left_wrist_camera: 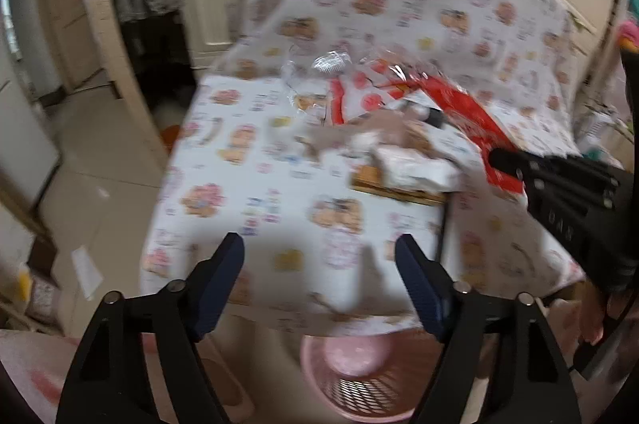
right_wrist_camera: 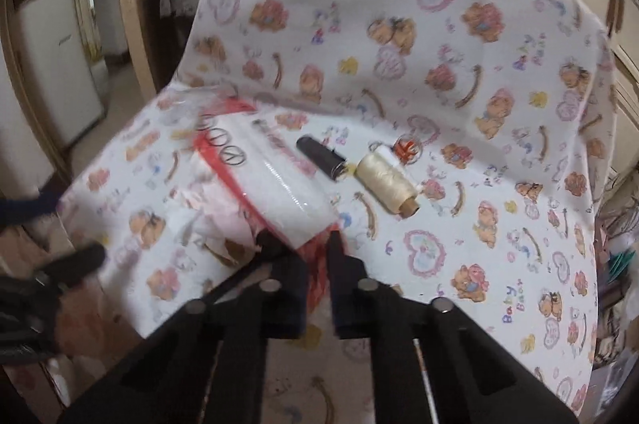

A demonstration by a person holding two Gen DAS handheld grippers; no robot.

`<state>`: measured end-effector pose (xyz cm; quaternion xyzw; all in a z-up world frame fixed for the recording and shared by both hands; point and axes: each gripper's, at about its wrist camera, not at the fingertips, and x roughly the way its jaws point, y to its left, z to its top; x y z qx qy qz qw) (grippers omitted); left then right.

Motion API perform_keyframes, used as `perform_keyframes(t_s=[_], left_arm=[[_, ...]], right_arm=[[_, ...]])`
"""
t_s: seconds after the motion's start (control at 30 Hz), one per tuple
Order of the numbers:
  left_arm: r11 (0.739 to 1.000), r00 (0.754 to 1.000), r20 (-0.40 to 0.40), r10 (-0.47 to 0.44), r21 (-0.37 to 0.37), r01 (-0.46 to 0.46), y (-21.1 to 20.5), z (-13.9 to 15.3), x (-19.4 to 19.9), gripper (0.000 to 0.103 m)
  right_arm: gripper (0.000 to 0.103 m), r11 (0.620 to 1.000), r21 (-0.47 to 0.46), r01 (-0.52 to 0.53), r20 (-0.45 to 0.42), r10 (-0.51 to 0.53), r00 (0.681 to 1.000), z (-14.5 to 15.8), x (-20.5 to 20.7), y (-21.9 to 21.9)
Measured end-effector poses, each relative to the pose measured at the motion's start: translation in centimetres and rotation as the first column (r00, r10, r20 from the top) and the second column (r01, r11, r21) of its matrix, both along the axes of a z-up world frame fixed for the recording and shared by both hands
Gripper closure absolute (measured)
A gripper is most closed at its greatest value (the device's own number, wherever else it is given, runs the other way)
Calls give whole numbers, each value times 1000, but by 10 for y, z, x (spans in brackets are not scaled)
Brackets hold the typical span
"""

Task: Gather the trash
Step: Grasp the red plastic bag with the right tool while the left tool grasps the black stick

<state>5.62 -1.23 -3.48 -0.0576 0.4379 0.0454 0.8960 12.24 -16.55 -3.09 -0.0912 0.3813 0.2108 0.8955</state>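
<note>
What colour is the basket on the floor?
Pink. The basket shows best in the left wrist view.

"Baby", apparently, on printed cloth (right_wrist_camera: 439,72)

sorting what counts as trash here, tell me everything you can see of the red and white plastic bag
The bag is a crinkly, glossy plastic wrapper, red along its edges with a white middle, printed with round symbols and blurred red lettering. It lies flat and slanted on the cloth, its near end toward the camera. The right gripper is shut on that near red edge. Crumpled white paper lies against its left side; a dark tube sits apart beyond it. In the left wrist view it looks creased and partly lifted.
</note>
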Motion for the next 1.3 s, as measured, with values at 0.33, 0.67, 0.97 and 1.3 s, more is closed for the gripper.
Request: perform_keyframes(t_s=[0.33, 0.67, 0.97, 1.3], left_arm=[[985, 990, 3, -138, -100, 137, -36, -5, 13, 47], [979, 980, -8, -197, -47, 196, -69, -22, 31, 74], [976, 976, 7, -217, -33, 217, -70, -16, 22, 97], [965, 960, 139, -244, -58, 254, -68, 22, -9, 97]], right_arm=[[100, 957, 230, 177, -109, -155, 982, 19, -8, -68], [100, 952, 182, 247, -118, -228, 966, 7, -12, -101], [100, 936, 195, 294, -77, -284, 956, 17, -15, -116], [100, 917, 272, 293, -60, -288, 956, 31, -32, -126]])
